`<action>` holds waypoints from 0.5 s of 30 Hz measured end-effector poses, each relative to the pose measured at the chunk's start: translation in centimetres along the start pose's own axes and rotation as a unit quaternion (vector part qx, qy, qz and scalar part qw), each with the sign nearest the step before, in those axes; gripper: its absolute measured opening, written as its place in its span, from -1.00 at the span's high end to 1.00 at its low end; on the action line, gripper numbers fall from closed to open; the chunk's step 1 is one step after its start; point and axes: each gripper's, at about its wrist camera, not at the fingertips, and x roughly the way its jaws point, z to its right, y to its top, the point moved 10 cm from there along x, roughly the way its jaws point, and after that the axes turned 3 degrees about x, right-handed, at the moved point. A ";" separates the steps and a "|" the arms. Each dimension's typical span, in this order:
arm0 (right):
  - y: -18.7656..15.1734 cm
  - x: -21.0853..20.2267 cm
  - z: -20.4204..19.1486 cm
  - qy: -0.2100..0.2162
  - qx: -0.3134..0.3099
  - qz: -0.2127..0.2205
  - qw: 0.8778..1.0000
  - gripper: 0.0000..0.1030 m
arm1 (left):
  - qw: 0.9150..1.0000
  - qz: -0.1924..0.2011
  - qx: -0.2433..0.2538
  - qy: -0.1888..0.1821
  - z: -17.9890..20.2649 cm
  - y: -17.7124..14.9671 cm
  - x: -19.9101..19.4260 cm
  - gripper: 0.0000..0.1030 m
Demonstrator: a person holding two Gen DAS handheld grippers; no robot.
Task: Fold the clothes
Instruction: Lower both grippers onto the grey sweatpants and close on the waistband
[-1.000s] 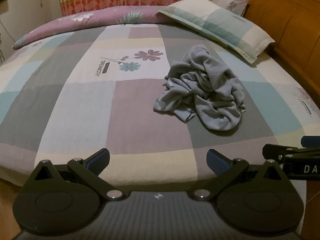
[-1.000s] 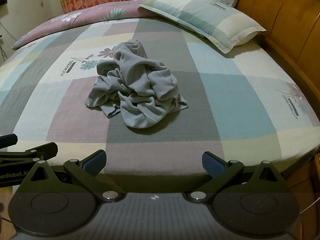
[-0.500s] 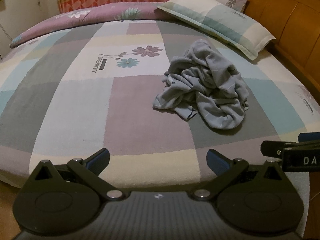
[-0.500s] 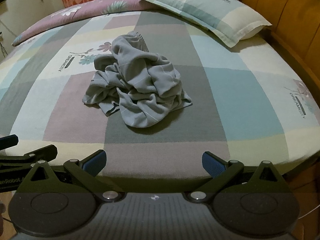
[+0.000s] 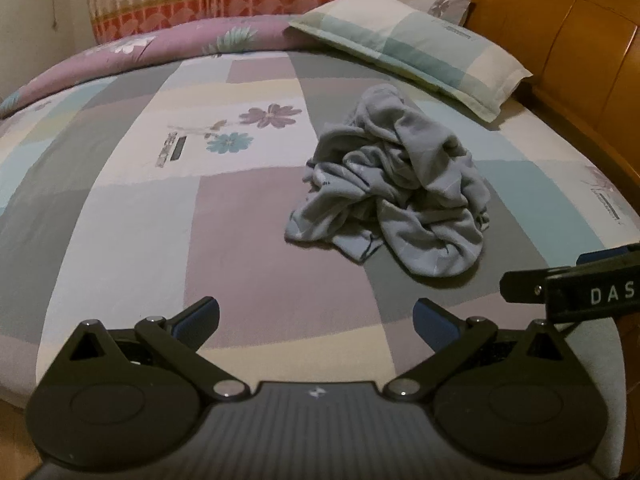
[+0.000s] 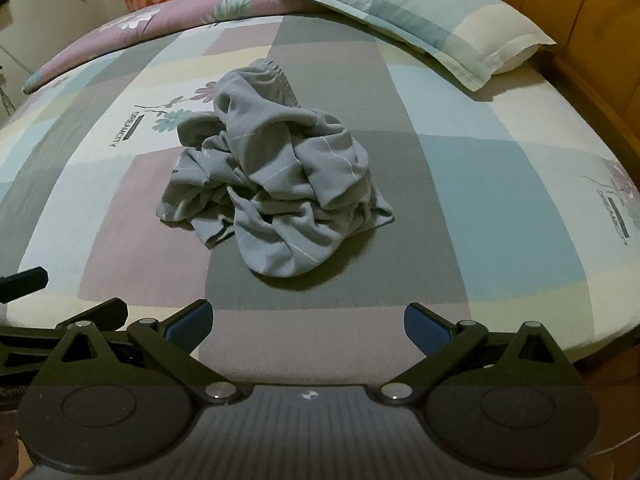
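Lying crumpled mid-bed, the grey cotton garment point(image 6: 276, 196) rests on a pastel patchwork sheet point(image 6: 500, 184) printed "DREAMCITY". Its shape stays unreadable in the heap. The left gripper point(image 5: 316, 316) and right gripper point(image 6: 306, 316) hover apart from it, both spread wide and empty.

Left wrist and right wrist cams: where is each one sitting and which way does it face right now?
Left wrist view: on the left tongs at the bed's near edge, facing the headboard; crumpled grey garment ahead to the right; own open fingers show, the right tongs poking in at right.
Right wrist view: on the right tongs, same heading; garment ahead, slightly left; own open fingers show.
Shared: garment, patchwork bedsheet, pillow.
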 end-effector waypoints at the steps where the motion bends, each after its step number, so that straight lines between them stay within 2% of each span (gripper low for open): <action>1: 0.1 0.2 0.0 0.001 -0.001 0.000 1.000 -1.00 | 1.000 0.004 0.000 -0.002 0.0 0.1 0.2 -0.99; 8: 0.7 1.1 -0.2 0.022 0.001 0.005 1.000 -1.00 | 1.000 -0.004 -0.011 -0.016 -0.2 0.5 1.9 -0.99; 10: 0.9 1.2 -0.3 0.028 -0.004 0.014 1.000 -1.00 | 1.000 -0.003 -0.001 -0.015 0.0 0.6 2.3 -0.99; 15: 1.3 1.7 -0.5 0.031 -0.034 0.025 0.999 -1.00 | 0.999 0.029 0.042 -0.018 0.4 1.4 2.5 -0.99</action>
